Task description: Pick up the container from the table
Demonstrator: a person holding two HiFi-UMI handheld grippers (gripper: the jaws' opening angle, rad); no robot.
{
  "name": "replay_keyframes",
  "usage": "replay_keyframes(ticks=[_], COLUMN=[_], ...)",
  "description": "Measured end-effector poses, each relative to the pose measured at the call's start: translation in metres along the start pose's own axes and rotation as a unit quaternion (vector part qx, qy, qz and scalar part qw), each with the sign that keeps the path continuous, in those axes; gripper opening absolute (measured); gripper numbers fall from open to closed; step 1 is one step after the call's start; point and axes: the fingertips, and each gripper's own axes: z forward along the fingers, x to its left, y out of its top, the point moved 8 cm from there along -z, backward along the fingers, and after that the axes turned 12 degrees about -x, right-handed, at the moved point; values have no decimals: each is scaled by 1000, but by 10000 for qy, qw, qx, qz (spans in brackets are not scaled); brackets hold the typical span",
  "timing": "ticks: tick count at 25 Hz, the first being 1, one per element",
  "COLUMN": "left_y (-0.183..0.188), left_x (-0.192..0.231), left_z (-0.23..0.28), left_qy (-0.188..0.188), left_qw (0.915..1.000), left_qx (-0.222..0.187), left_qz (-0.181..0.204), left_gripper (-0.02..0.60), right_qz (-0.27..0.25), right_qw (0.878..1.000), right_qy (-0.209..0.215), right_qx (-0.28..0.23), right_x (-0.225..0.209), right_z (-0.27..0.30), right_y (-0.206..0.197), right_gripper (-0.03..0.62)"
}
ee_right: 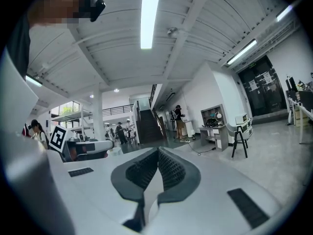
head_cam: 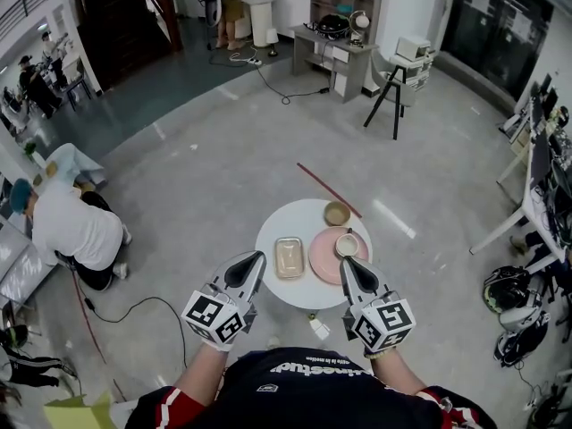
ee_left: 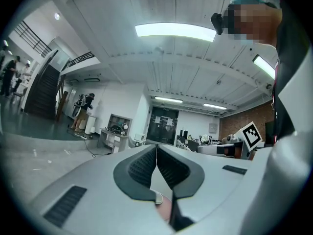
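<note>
1. Container (head_cam: pixel 289 257): a shallow rectangular box lying flat on the left half of a round white table (head_cam: pixel 279 226), just beside a pink plate (head_cam: pixel 323 262) on its right.
2. A small cup (head_cam: pixel 347 244) stands on the far part of the plate. A tan bowl (head_cam: pixel 337 214) sits further back, near the table's far edge and well apart from the container.
3. The left gripper (head_cam: pixel 256 257) is held level, and its tip shows over the near-left edge of the table, just left of the container and not touching it. In the left gripper view the left gripper (ee_left: pixel 156 148) has its jaws pressed together with nothing between them.
4. The right gripper (head_cam: pixel 347 262) is also level, and in the head view its tip overlaps the near side of the pink plate. In the right gripper view the right gripper (ee_right: pixel 158 151) has its jaws together at the tip and empty.
5. The plate and cup crowd the container's right side and lie between it and the right gripper. Its left and near sides face bare tabletop.
6. On the floor beyond the table lies a thin red stick (head_cam: pixel 329 189).
7. A person in a white shirt (head_cam: pixel 76 226) crouches at the left, with a black cable (head_cam: pixel 134 307) curling nearby.
8. A desk (head_cam: pixel 335 47) and a stool (head_cam: pixel 393 92) stand by the far wall, and helmets (head_cam: pixel 508 289) lie at the right.
</note>
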Motion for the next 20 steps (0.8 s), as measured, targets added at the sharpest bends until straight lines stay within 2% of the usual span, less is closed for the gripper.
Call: replay_keyframes(ticks=[11,15,20], left_y=[3,-3,-13], left_x=[12,18,20], left_z=[-3,-1,1], left_qy=[-67,-62,-174], left_qw=[9999,9997,9990], left_qx=[7,190,402], left_qz=[-94,-130,51], left_gripper=[25,25,26], right_qz=[-21,-55,-60], right_qw=[9999,9998,9997], right_qy=[-126,-133,-199], right_qx=[92,108,159], right_x=[9,11,8], right_z=[3,5,4], right_y=[-3,-6,-11], right_gripper=[15,15,15])
